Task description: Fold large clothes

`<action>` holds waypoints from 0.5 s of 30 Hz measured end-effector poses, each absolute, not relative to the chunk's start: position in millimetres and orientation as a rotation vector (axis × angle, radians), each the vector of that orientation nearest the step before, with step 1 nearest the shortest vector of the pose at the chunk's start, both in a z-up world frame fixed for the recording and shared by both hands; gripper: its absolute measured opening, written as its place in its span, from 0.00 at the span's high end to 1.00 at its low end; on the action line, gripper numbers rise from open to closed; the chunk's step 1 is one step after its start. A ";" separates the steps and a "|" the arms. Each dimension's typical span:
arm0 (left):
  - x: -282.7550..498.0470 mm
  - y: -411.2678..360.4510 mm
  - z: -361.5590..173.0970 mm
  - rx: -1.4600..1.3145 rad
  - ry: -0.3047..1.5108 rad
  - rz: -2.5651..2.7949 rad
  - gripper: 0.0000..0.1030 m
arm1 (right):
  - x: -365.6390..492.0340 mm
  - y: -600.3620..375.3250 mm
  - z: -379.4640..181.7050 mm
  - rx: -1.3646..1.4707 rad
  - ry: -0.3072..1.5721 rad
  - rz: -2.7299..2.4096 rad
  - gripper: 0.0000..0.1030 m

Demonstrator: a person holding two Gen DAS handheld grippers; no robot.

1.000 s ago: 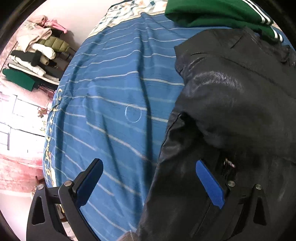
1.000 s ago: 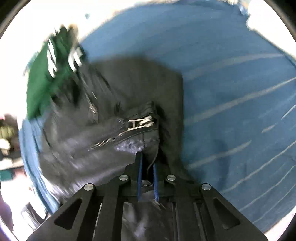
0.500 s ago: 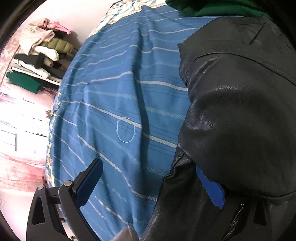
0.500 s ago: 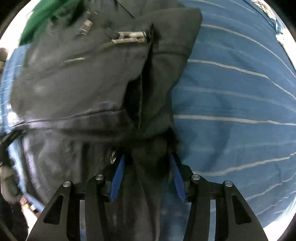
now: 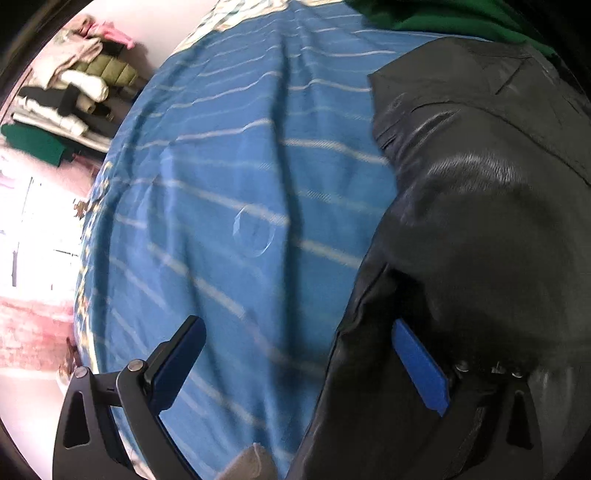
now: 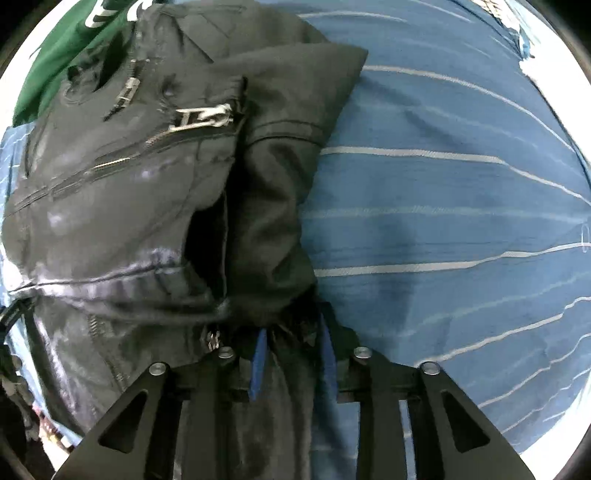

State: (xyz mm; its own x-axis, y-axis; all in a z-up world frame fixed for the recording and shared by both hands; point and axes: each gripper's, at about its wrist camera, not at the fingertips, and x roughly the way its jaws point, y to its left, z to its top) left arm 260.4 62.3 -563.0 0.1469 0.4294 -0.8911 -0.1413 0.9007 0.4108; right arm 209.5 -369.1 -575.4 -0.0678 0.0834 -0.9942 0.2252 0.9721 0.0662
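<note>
A black leather jacket (image 5: 480, 221) lies folded on a blue striped bedspread (image 5: 240, 184). My left gripper (image 5: 295, 354) is open wide at the jacket's left edge: its right finger lies against the leather, its left finger is over the bedspread. In the right wrist view the jacket (image 6: 147, 184) shows a silver zipper. My right gripper (image 6: 291, 354) is partly open, with black jacket fabric lying between its blue pads. Whether the pads press the fabric is unclear.
A green garment with white stripes (image 5: 443, 18) lies beyond the jacket; it also shows in the right wrist view (image 6: 55, 55). Stacked folded clothes (image 5: 74, 92) sit on shelves at the far left. Bedspread (image 6: 443, 221) stretches to the right of the jacket.
My right gripper opened from shut on the jacket fabric, and the folded part now lies on the jacket. My left gripper stayed open and shifted slightly along the jacket's edge.
</note>
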 end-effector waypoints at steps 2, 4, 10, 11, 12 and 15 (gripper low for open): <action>248.7 63.2 -556.4 0.250 1.373 0.424 0.00 | 202.5 -380.5 -563.6 0.292 1.657 -0.119 0.55; 228.9 63.3 -546.7 0.245 1.376 0.419 0.00 | 188.2 -391.8 -557.6 0.364 1.681 -0.125 0.55; 181.4 61.0 -568.7 0.321 1.481 0.430 0.00 | 129.2 -407.9 -596.8 0.528 1.825 -0.083 0.73; 178.5 61.2 -575.1 0.321 1.488 0.417 0.00 | 125.5 -411.3 -596.6 0.544 1.810 -0.106 0.74; 176.8 60.2 -582.4 0.316 1.489 0.406 0.00 | 125.6 -411.5 -594.9 0.528 1.808 -0.132 0.75; 182.6 58.6 -586.9 0.312 1.505 0.422 0.00 | 120.7 -400.7 -586.6 0.439 1.827 -0.149 0.75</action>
State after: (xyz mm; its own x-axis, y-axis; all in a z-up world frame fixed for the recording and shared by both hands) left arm 182.6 58.6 -586.9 0.0158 0.4538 -0.8910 -0.0761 0.8890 0.4514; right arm 120.7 -400.7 -586.6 -0.2383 0.2206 -0.9458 0.3711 0.9207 0.1212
